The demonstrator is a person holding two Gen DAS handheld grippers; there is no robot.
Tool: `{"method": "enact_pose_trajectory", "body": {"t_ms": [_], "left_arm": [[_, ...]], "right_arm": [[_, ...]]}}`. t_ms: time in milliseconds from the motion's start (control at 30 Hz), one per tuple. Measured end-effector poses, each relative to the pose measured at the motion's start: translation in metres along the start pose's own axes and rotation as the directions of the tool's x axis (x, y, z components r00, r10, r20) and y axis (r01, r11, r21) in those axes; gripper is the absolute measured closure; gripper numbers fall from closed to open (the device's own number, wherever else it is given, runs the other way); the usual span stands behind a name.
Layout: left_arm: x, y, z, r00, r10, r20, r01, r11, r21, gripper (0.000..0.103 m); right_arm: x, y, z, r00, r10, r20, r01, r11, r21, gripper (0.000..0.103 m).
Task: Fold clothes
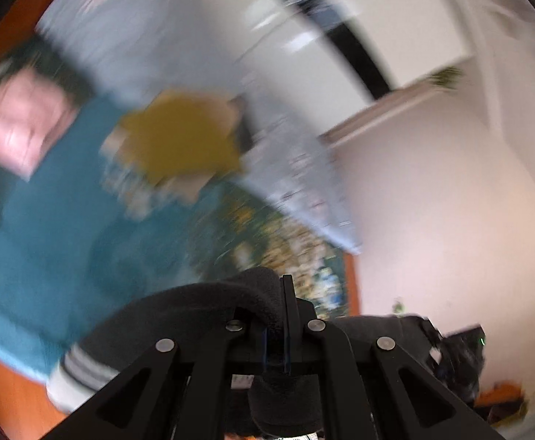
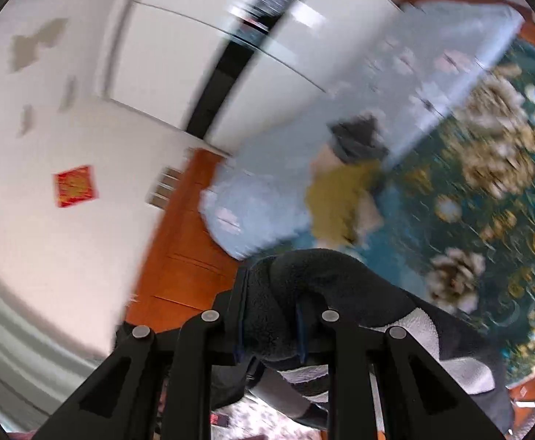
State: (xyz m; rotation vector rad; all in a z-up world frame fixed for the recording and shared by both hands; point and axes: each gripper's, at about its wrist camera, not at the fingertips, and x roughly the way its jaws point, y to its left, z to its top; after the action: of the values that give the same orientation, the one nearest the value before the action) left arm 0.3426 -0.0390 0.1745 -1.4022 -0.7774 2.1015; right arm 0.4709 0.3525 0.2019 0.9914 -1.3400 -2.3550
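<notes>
No brand, label or legible writing can be read in either view; both are heavily motion-blurred, and the red square paper (image 2: 75,186) on the white wall shows gold marks too smeared to make out. Your left tongs (image 1: 284,321) are clenched on a fold of the dark fleece garment (image 1: 201,311), the fabric pinched between the closed fingers and bulging up to their left. The garment is charcoal black with a nubby pile; a white cuff with grey stripes (image 1: 78,376) hangs at the lower left of the left wrist view. Your right tongs (image 2: 271,324) are likewise clamped on a thick wad of the same dark fleece garment (image 2: 326,278), which fills the gap between the fingers, and white and grey banded panels (image 2: 423,333) trail off to the lower right. The garment is held in the air between both tongs, above the bed. The bed carries a teal floral bedspread (image 2: 487,168), a pale blue quilt (image 2: 267,183), a mustard yellow cloth (image 1: 179,139) and a pink item (image 1: 22,124), all blurred. An orange wooden bed frame (image 2: 187,242) edges the bed.
</notes>
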Motion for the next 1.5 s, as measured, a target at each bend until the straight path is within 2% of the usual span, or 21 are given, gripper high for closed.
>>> {"method": "enact_pose_trajectory", "body": {"t_ms": [100, 200, 333, 433, 500, 567, 600, 733, 967, 1033, 1067, 1133, 1167, 1200, 1267, 1333, 1433, 1500], "left_arm": [[0.052, 0.025, -0.002, 0.993, 0.104, -0.059, -0.108, 0.992, -0.064, 0.097], [0.103, 0.035, 0.005, 0.978, 0.161, -0.129, -0.179, 0.973, -0.147, 0.097], [0.150, 0.029, 0.023, 0.969, 0.211, -0.131, -0.229, 0.964, -0.137, 0.097], [0.191, 0.034, 0.052, 0.963, 0.218, -0.160, -0.251, 0.942, -0.222, 0.097], [0.220, 0.042, 0.074, 0.948, 0.254, -0.190, -0.297, 0.922, -0.250, 0.097], [0.250, 0.052, 0.092, 0.922, 0.308, -0.235, -0.365, 0.893, -0.263, 0.097], [0.267, 0.061, 0.100, 0.906, 0.333, -0.261, -0.402, 0.870, -0.285, 0.097], [0.320, 0.091, 0.118, 0.873, 0.369, -0.320, -0.471, 0.809, -0.352, 0.097], [0.407, 0.122, 0.147, 0.818, 0.398, -0.416, -0.547, 0.764, -0.343, 0.095], [0.422, 0.130, 0.150, 0.814, 0.385, -0.434, -0.548, 0.756, -0.357, 0.092], [0.425, 0.134, 0.150, 0.819, 0.370, -0.438, -0.540, 0.756, -0.370, 0.088], [0.427, 0.138, 0.150, 0.838, 0.314, -0.447, -0.500, 0.769, -0.398, 0.074], [0.423, 0.137, 0.151, 0.848, 0.292, -0.443, -0.480, 0.778, -0.406, 0.060], [0.418, 0.136, 0.152, 0.858, 0.269, -0.438, -0.459, 0.786, -0.415, 0.051], [0.400, 0.133, 0.156, 0.876, 0.246, -0.414, -0.425, 0.799, -0.424, 0.050], [0.375, 0.129, 0.161, 0.894, 0.244, -0.376, -0.401, 0.811, -0.426, 0.050], [0.324, 0.125, 0.162, 0.909, 0.281, -0.309, -0.387, 0.845, -0.369, 0.045], [0.285, 0.125, 0.150, 0.874, 0.397, -0.281, -0.462, 0.858, -0.224, 0.043]], "right_arm": [[0.035, -0.049, 0.004, 0.996, -0.051, -0.069, 0.056, 0.996, 0.068, 0.081], [0.064, -0.100, 0.022, 0.985, -0.103, -0.138, 0.122, 0.983, 0.136, 0.081], [0.092, -0.142, 0.059, 0.972, -0.135, -0.193, 0.168, 0.972, 0.166, 0.081], [0.124, -0.166, 0.103, 0.960, -0.154, -0.232, 0.197, 0.965, 0.175, 0.081], [0.146, -0.184, 0.127, 0.948, -0.173, -0.268, 0.224, 0.959, 0.172, 0.081], [0.173, -0.207, 0.146, 0.932, -0.183, -0.312, 0.251, 0.949, 0.191, 0.081], [0.185, -0.220, 0.152, 0.925, -0.187, -0.330, 0.265, 0.942, 0.207, 0.081], [0.231, -0.272, 0.166, 0.901, -0.206, -0.381, 0.324, 0.905, 0.278, 0.081], [0.308, -0.360, 0.189, 0.855, -0.225, -0.468, 0.423, 0.825, 0.375, 0.079], [0.319, -0.372, 0.190, 0.843, -0.236, -0.483, 0.436, 0.826, 0.358, 0.078], [0.324, -0.375, 0.191, 0.836, -0.244, -0.491, 0.442, 0.830, 0.340, 0.077], [0.332, -0.374, 0.193, 0.824, -0.260, -0.504, 0.443, 0.850, 0.286, 0.073], [0.333, -0.372, 0.194, 0.823, -0.262, -0.504, 0.438, 0.858, 0.269, 0.065], [0.333, -0.369, 0.195, 0.830, -0.260, -0.493, 0.428, 0.865, 0.263, 0.060], [0.327, -0.361, 0.202, 0.854, -0.252, -0.455, 0.402, 0.876, 0.268, 0.050], [0.316, -0.350, 0.208, 0.867, -0.256, -0.427, 0.393, 0.878, 0.272, 0.050], [0.296, -0.327, 0.213, 0.882, -0.266, -0.389, 0.382, 0.887, 0.260, 0.049], [0.281, -0.309, 0.209, 0.892, -0.275, -0.359, 0.371, 0.898, 0.235, 0.046]]}}
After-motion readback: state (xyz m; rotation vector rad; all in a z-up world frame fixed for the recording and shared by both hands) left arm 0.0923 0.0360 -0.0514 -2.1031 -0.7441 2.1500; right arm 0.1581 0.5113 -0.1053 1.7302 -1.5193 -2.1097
